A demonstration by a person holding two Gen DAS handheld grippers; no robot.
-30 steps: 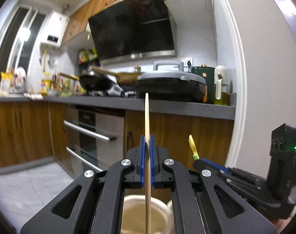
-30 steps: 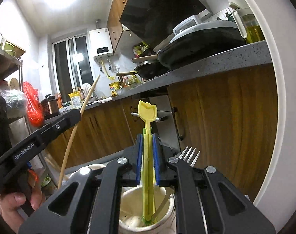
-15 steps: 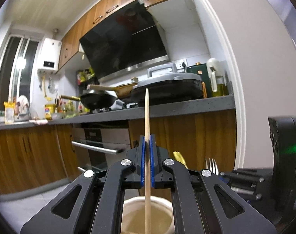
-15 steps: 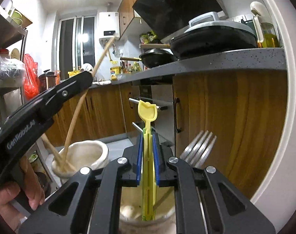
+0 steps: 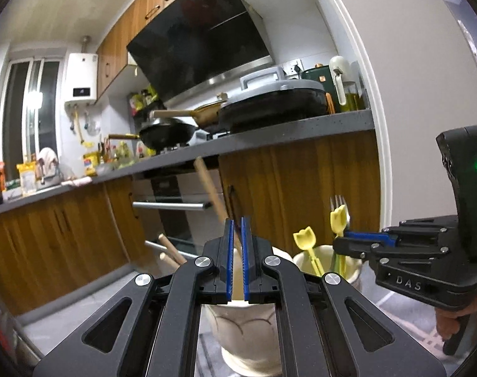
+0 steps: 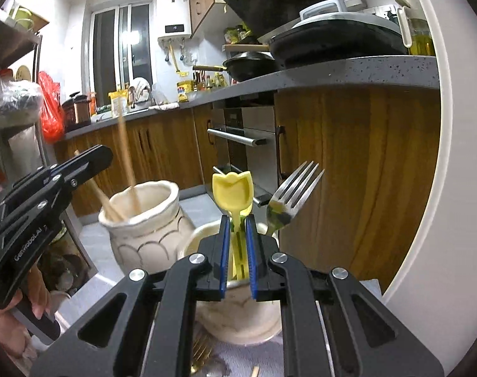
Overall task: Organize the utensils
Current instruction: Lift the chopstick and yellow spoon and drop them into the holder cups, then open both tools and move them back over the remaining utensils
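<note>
My left gripper is open just above a cream vase; a wooden chopstick leans free in the vase, blurred, with other chopsticks. My right gripper is open above a cream cup. A yellow tulip-ended utensil stands loose between its fingers, beside a steel fork. The cup in the left view holds two yellow utensils and the fork. The vase stands left of the cup.
Wooden kitchen cabinets and an oven stand behind, under a grey counter with pans. A white door frame is at right. Gold cutlery lies on the cloth by the cup.
Both grippers have opened. The chopstick dropped into the vase and tips left. The yellow utensil has sunk into the cup and stands free.
</note>
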